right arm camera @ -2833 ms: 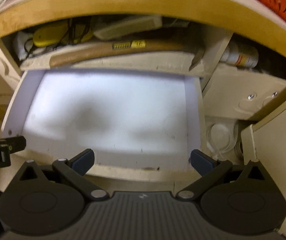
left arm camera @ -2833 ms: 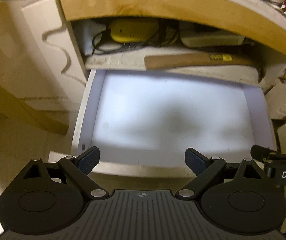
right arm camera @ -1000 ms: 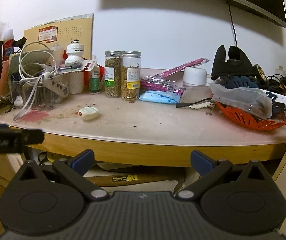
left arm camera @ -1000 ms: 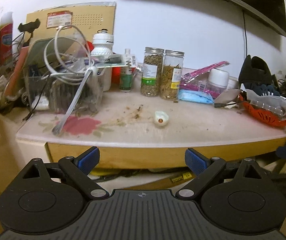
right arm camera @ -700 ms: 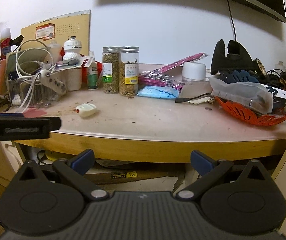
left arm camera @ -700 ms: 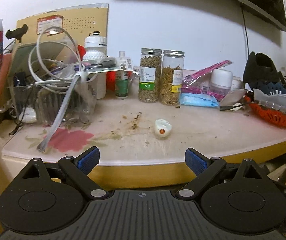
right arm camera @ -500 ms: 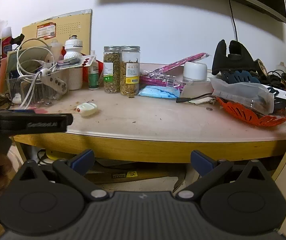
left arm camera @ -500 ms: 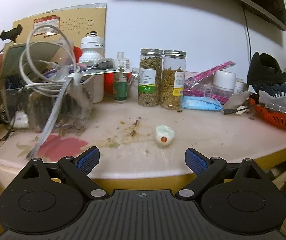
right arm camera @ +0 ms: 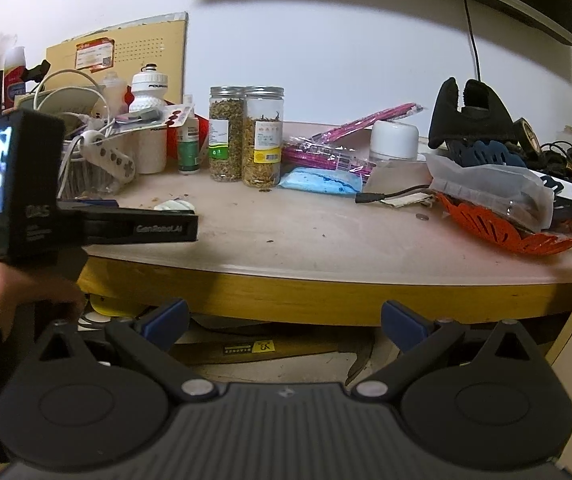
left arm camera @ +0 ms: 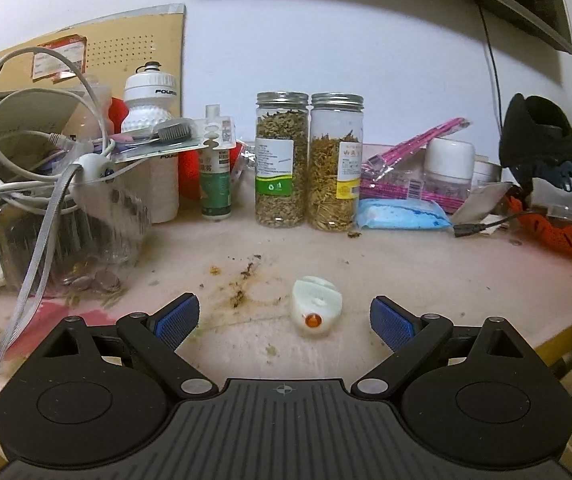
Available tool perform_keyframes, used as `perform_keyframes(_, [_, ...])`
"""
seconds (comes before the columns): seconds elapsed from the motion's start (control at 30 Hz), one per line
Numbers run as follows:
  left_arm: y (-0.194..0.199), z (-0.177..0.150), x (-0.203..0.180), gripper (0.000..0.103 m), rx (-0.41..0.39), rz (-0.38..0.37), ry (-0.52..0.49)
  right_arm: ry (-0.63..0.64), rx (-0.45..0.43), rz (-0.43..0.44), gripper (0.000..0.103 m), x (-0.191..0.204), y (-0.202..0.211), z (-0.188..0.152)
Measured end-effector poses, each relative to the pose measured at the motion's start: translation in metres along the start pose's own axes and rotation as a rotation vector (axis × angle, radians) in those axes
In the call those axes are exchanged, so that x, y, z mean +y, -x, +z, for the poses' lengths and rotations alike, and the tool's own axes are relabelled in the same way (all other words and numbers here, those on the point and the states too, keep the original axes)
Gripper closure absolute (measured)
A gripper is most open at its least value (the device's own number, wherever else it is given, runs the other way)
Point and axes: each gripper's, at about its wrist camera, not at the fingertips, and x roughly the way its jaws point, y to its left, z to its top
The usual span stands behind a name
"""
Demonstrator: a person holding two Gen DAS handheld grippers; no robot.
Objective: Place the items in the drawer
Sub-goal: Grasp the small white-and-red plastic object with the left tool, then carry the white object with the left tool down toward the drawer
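A small white plastic piece with an orange button [left arm camera: 316, 311] lies on the pink tabletop [left arm camera: 426, 272], just ahead of my left gripper [left arm camera: 284, 321] and between its open blue fingertips. It also shows in the right wrist view [right arm camera: 174, 205], partly hidden behind the left gripper's body [right arm camera: 85, 216]. My right gripper [right arm camera: 283, 322] is open and empty, held below and in front of the table's yellow edge [right arm camera: 326, 300]. The drawer is out of view.
Two herb jars [left arm camera: 310, 164], a green bottle [left arm camera: 215, 176], a white sports bottle [left arm camera: 151, 136], a clear box with cables [left arm camera: 45, 200], a blue packet [left arm camera: 402, 214], pink bags [left arm camera: 402, 176] and an orange basket [right arm camera: 502, 228] crowd the back. A hammer lies on the shelf below [right arm camera: 265, 346].
Both grippers rose from the open drawer to table height. The left gripper has moved forward over the tabletop toward the white piece. The right gripper has stayed almost still.
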Motion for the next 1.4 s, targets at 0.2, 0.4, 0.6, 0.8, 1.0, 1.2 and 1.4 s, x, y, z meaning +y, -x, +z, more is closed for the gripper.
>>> perform_keyframes(0.2, [-0.004, 0.001, -0.001, 0.060, -0.009, -0.013, -0.018, -0.007, 0.007, -0.003, 0.000, -0.001, -0.002, 0.000])
perform_keyframes(0.4, [-0.006, 0.003, -0.002, 0.073, 0.006, -0.027, -0.034, -0.002, 0.012, -0.004, 0.000, -0.001, -0.003, -0.002])
perform_keyframes(0.6, [0.010, 0.001, -0.004, 0.073, 0.020, -0.031, -0.031, 0.008, 0.013, -0.014, 0.000, -0.001, -0.005, -0.001])
perform_keyframes(0.8, [0.030, -0.002, -0.002, 0.073, 0.043, -0.032, -0.016, 0.008, 0.028, -0.029, 0.000, -0.003, -0.008, -0.005])
perform_keyframes(1.0, [0.058, -0.003, 0.002, 0.073, 0.058, -0.037, 0.005, 0.018, 0.033, -0.048, 0.000, -0.004, -0.009, -0.009])
perform_keyframes(1.2, [0.081, -0.001, 0.007, 0.073, 0.048, -0.059, 0.045, 0.041, 0.026, -0.054, 0.000, -0.002, -0.008, -0.013])
perform_keyframes(1.4, [0.102, -0.005, 0.004, 0.073, 0.057, -0.068, 0.047, 0.064, 0.026, -0.047, 0.000, 0.001, -0.006, -0.017])
